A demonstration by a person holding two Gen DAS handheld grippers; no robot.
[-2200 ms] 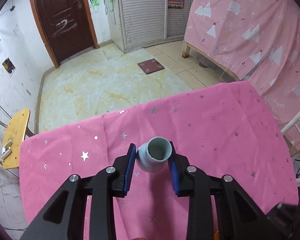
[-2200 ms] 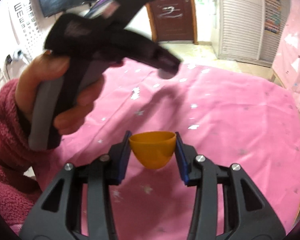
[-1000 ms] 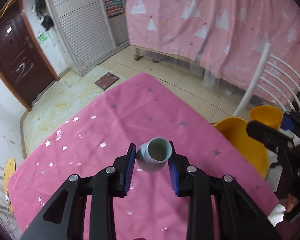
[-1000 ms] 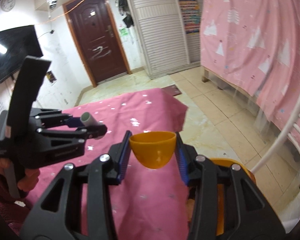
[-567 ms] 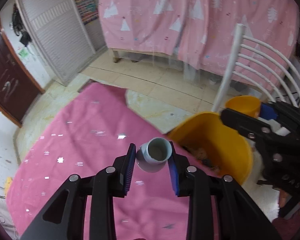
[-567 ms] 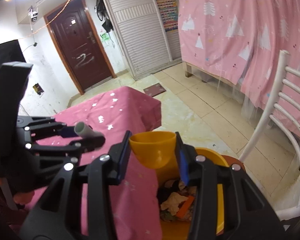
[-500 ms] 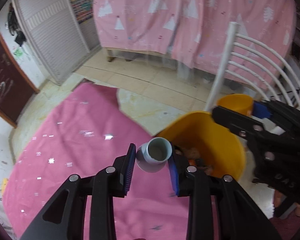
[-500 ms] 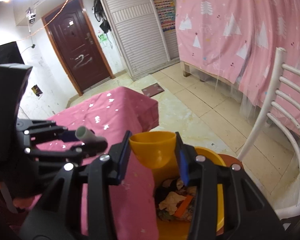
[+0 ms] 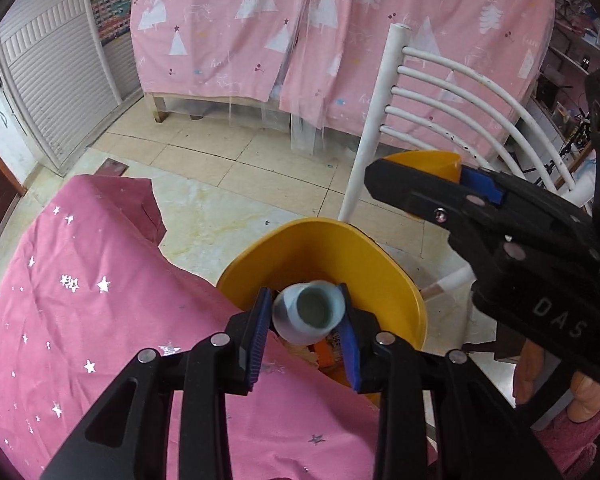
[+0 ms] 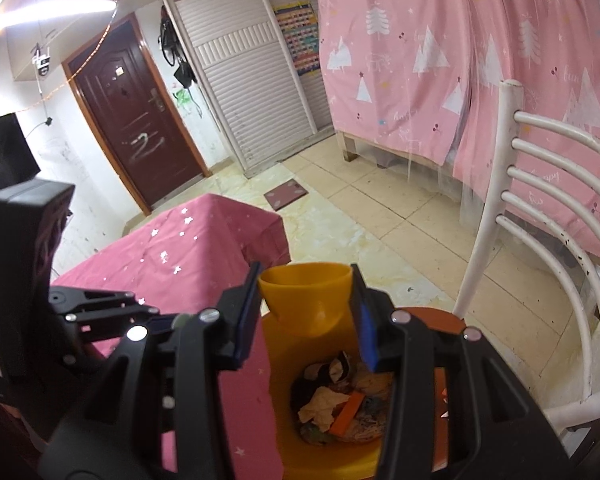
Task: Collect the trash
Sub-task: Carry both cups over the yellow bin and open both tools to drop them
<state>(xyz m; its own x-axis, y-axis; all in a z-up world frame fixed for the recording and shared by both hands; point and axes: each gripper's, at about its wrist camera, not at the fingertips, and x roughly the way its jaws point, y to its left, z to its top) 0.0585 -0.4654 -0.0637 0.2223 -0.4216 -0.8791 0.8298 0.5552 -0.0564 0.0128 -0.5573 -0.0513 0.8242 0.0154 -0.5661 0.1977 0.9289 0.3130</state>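
Now left gripper (image 9: 305, 322) tilted down, jaws opening, pale cup (image 9: 309, 312) between

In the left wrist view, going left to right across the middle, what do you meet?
Pink star-print tablecloth → pale blue cup in the left hand-held gripper → yellow bin → right hand-held gripper holding an orange cup.

Counts, both views
Two grippers (image 9: 305, 322) (image 10: 306, 312), two cups: one pale blue (image 9: 309, 313), one orange (image 10: 305, 297). One yellow bin (image 9: 364, 252), one white chair (image 10: 540, 208), one pink-clothed table (image 9: 80, 300), one door (image 10: 136, 136).
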